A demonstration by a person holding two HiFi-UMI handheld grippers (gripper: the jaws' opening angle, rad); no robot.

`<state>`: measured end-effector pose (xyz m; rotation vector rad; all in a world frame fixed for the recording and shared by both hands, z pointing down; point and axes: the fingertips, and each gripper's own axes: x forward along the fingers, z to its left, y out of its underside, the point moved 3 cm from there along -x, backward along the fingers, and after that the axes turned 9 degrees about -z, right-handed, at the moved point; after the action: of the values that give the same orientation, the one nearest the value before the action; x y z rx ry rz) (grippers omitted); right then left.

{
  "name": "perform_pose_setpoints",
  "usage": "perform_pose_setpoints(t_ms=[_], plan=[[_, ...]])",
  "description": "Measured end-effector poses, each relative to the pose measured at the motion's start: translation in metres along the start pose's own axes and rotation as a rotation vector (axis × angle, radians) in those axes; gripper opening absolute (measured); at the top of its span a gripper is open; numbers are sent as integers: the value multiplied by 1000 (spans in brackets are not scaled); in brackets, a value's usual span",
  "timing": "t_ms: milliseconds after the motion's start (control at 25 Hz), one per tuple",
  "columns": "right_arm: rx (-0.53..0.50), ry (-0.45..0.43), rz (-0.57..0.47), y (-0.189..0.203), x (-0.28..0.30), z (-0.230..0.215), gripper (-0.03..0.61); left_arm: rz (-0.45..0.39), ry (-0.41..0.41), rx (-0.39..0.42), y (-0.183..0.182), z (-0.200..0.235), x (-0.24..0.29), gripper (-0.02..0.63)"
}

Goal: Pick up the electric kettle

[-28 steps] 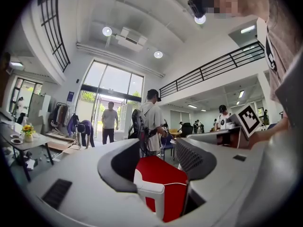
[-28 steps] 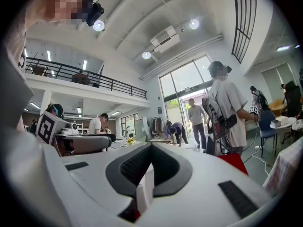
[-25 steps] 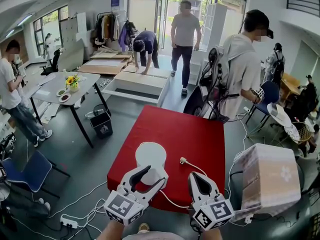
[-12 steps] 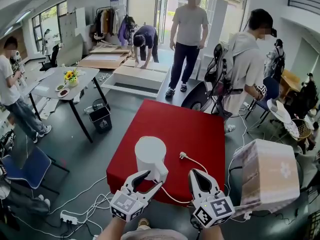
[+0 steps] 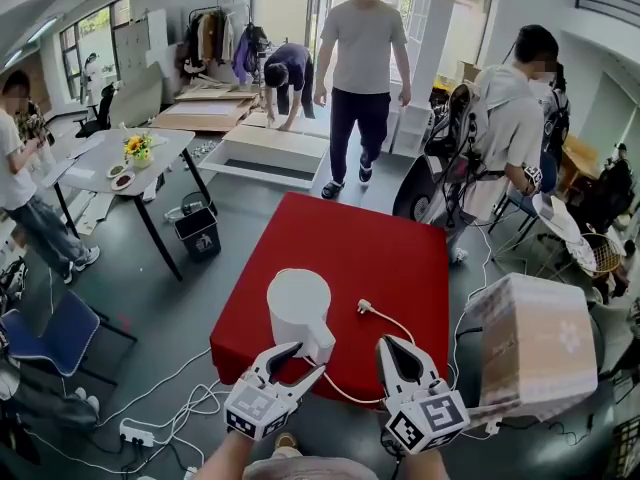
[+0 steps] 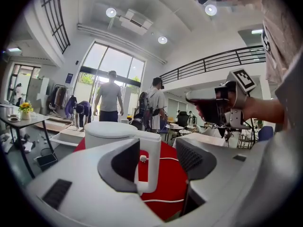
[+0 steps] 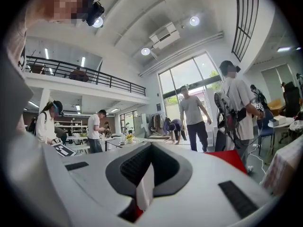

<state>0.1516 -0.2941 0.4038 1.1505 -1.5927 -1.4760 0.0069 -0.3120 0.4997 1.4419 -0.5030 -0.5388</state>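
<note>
White plastic electric kettle stands near the front edge of the red-covered table, its white cord and plug lying to the right. The left gripper view catches the kettle's handle between the left gripper's spread jaws, unclamped, where the head view shows only closeness. The right gripper hangs alongside, and its own view shows the jaws together on nothing.

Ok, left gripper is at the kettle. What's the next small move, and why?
Probably shut the left gripper on the handle of the kettle. Its jaws stand apart with the handle upright between them, not yet clamped, and the kettle sits on the red table.
</note>
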Motion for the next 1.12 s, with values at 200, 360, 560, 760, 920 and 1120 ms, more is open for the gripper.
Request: perform_pose_setpoints(t_ms=[200,360,560,760,920,1120], plan=[[6,9,8,3,-1,-5,5,24,17,-1,14,-1,8,241],[0,26,17,5,-3,-9,5,33,17,-8,24,2,15,241],[-10,54,28,8,-9,-13,5,42,30,-7,34,2,24,241],[-15,85,37,6,-12,-24,5,45,38,-19,39,3,37,241],[-25,113,49,6,-12,-28,5,59,59,-27,47,6,45,236],[-29,144,57,7,-13,-31,5,48,75,-22,48,9,58,215]])
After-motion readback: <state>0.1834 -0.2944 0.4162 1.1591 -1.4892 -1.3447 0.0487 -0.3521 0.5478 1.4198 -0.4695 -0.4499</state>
